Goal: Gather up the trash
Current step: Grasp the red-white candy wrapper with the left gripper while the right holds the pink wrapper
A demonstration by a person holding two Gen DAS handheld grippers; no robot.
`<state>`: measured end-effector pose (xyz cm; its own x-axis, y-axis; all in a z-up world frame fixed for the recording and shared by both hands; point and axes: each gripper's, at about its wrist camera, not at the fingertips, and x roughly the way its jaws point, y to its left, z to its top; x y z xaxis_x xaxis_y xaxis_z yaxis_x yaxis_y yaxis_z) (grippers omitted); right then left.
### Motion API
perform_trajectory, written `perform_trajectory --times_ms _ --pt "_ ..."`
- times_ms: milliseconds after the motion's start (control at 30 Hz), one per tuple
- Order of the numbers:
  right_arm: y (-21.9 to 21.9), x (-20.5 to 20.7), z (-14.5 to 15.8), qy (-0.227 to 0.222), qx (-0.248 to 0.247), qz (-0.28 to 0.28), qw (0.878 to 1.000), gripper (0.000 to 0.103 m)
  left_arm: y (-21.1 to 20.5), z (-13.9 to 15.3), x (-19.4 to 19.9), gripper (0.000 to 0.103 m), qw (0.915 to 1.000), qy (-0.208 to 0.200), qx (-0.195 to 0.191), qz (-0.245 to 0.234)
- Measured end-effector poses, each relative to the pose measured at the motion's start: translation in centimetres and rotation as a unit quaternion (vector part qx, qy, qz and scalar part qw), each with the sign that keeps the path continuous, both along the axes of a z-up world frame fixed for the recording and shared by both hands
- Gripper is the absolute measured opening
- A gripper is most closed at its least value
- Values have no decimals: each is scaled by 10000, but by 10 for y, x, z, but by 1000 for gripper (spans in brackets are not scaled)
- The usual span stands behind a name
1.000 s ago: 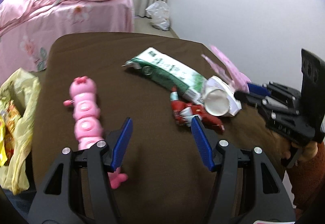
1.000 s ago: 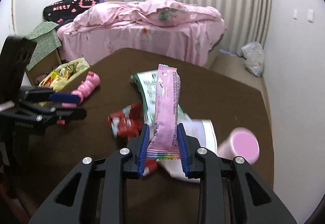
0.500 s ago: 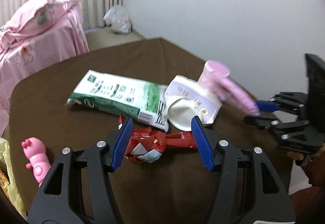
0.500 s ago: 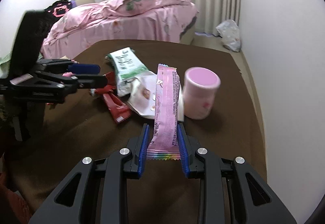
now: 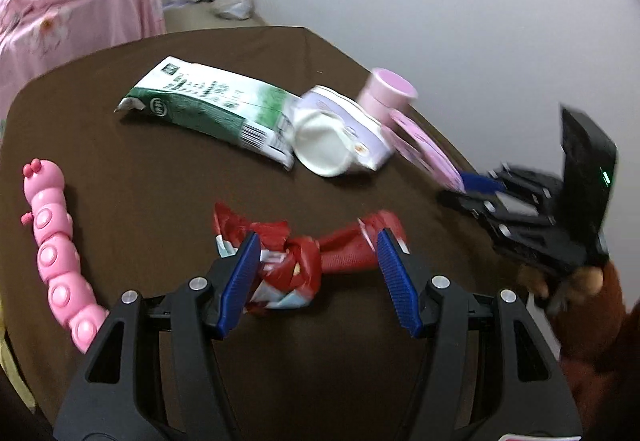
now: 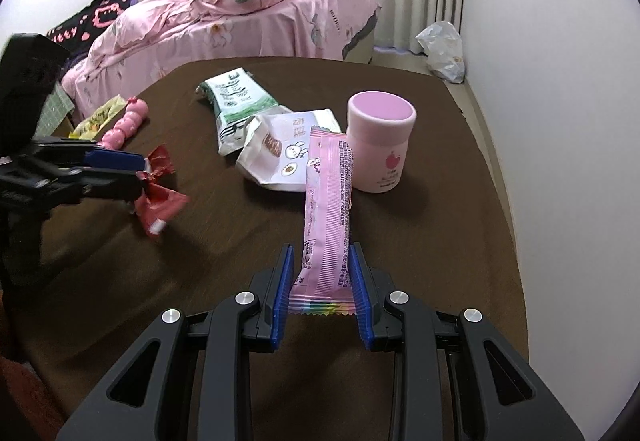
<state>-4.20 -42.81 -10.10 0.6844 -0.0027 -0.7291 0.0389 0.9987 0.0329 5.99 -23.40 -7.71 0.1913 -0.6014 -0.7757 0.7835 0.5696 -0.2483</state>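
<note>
Holding: right gripper (image 6: 322, 283) clamps a long pink wrapper (image 6: 328, 201) by its lower end, both blue pads pressing its edges; wrapper sticks up and forward over the table.
Left gripper: (image 5: 316, 277) jaws spread wide, nothing gripped; crumpled red wrapper (image 5: 304, 261) lies on the cloth between the fingers, left pad looks right at its edge, right pad near its other end; contact unclear, frame blurred.
Table: brown cloth (image 6: 460, 241) covers it.
Green-white bag: (image 5: 212, 109) flat on the cloth, beyond the red wrapper, its near end touching the white crushed packet (image 5: 336, 137).
White packet, right view: (image 6: 280, 153) printed with a bunny, lies just beside the pink cup (image 6: 380, 141).
Pink cup: upright, open top, near the table's far right side; pink wrapper tip overlaps it in the right view.
Pink caterpillar toy: (image 5: 56, 249) lies on the cloth at left, well apart from the trash pile.
Yellow snack bag: (image 6: 96, 117) at the table's left edge, next to the toy.
Person: brown sleeve and hand (image 5: 576, 281) behind the right gripper in the left view.
Background: pink bed (image 6: 240, 17), white plastic bag (image 6: 442, 49) on the floor by the wall.
</note>
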Motion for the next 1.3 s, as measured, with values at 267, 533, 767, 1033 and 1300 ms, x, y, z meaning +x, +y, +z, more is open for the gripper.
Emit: perform_trajectory --times_ms 267,533,767,1033,1300 --pt "11 -5 -8 141 -113 233 9996 28 6 13 -21 58 9974 -607 245 -285" --pt "8 -11 -18 423 -21 199 9989 54 -19 4 0 58 9928 -989 624 -246" --pt "1 -19 -24 464 349 144 9982 57 -1 -9 14 58 9940 -742 593 542" --pt "6 -21 -24 429 205 114 9988 57 5 -2 -26 58 9978 -346 461 -313" --pt "2 -32 -12 47 431 49 9990 56 10 4 -5 58 9959 -445 453 638"
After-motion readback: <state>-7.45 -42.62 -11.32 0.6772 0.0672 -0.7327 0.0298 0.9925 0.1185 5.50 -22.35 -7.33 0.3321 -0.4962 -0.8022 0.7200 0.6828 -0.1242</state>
